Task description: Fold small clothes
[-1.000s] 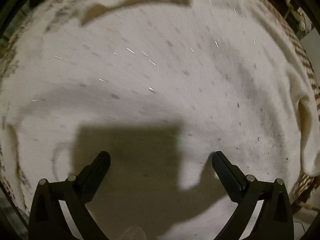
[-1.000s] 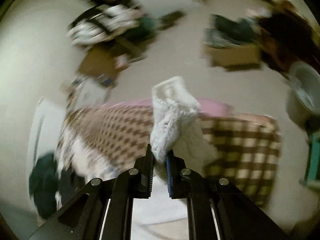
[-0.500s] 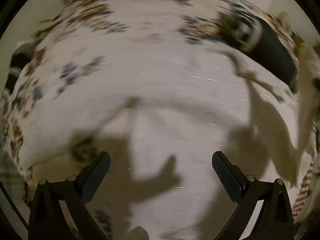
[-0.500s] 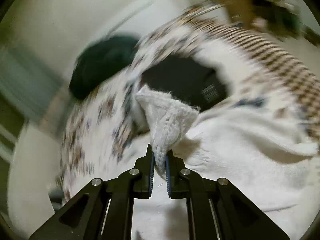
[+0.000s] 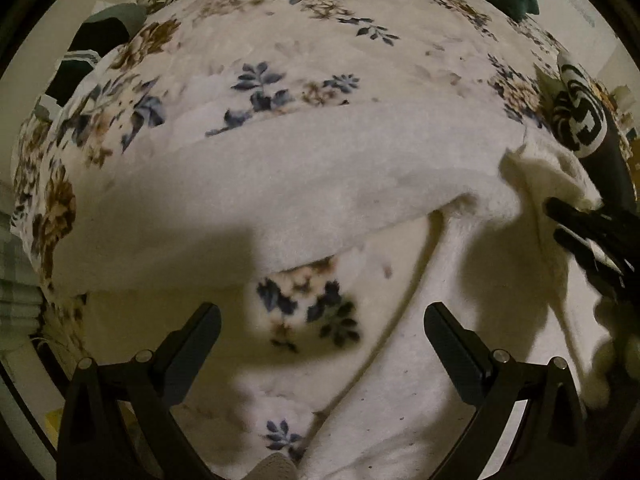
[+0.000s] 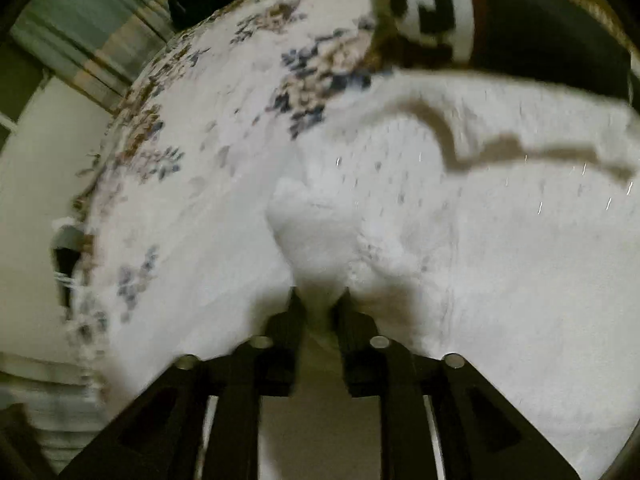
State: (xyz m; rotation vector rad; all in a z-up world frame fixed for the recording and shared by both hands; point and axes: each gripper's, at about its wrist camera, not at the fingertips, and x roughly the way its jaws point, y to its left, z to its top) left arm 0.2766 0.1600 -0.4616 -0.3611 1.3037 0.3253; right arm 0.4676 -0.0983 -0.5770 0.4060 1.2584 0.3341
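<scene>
White knit garment (image 6: 480,260) laid over the floral blanket (image 5: 260,80): the right gripper (image 6: 320,308), jaws opening, releases the carried corner onto it, while the left gripper (image 5: 320,332), spread and empty, hovers nearby, presumably for smoothing.

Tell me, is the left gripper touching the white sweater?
Apart. The left wrist view shows the left gripper wide open, nothing between its fingers, hovering above the white sweater and the floral blanket.
</scene>
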